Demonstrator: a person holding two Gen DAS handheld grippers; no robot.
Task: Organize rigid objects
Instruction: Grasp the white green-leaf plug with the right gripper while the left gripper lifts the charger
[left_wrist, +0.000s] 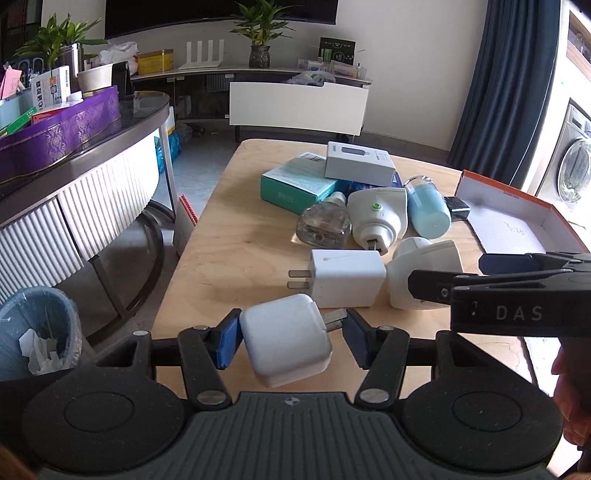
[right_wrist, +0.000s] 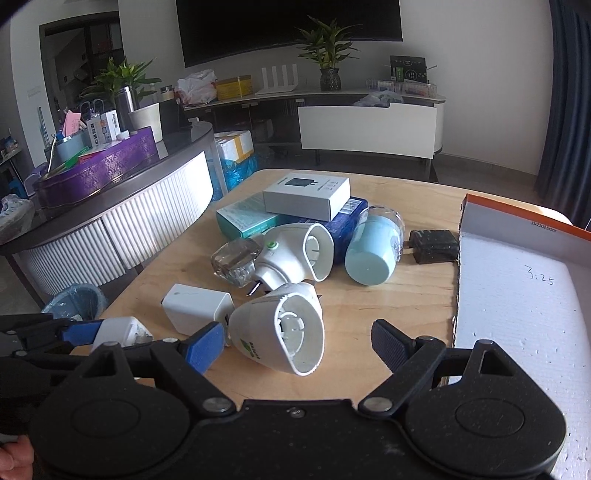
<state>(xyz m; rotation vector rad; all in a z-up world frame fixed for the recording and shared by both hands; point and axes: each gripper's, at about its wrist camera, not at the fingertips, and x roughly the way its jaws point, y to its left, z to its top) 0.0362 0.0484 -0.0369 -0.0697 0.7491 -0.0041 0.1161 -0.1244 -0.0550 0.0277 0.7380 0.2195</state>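
Left gripper (left_wrist: 290, 334): blue-padded jaws clamped on a rounded white plastic charger cube (left_wrist: 288, 339), one pad on its body, the other on its metal prongs; cube tilted at the near table edge.
Right gripper (right_wrist: 295, 343): jaws spread wide, nothing gripped; a white cone-shaped plug-in vaporiser shell (right_wrist: 284, 332) lies between them, touching the left pad, hollow end facing the camera.
Table (left_wrist: 229, 236): light wooden top.
Loose items: square white wall adapter (left_wrist: 345, 278) beside the shell; second white vaporiser (left_wrist: 376, 218); clear glass bottle (left_wrist: 323, 225); pale blue cylinder (left_wrist: 428, 214); black adapter (right_wrist: 434, 245).
Boxes: grey-white carton (left_wrist: 360, 164) stacked on a teal carton (left_wrist: 295, 184).
Tray: orange-rimmed cardboard box lined with white foam (right_wrist: 517, 295), at the right of the table.
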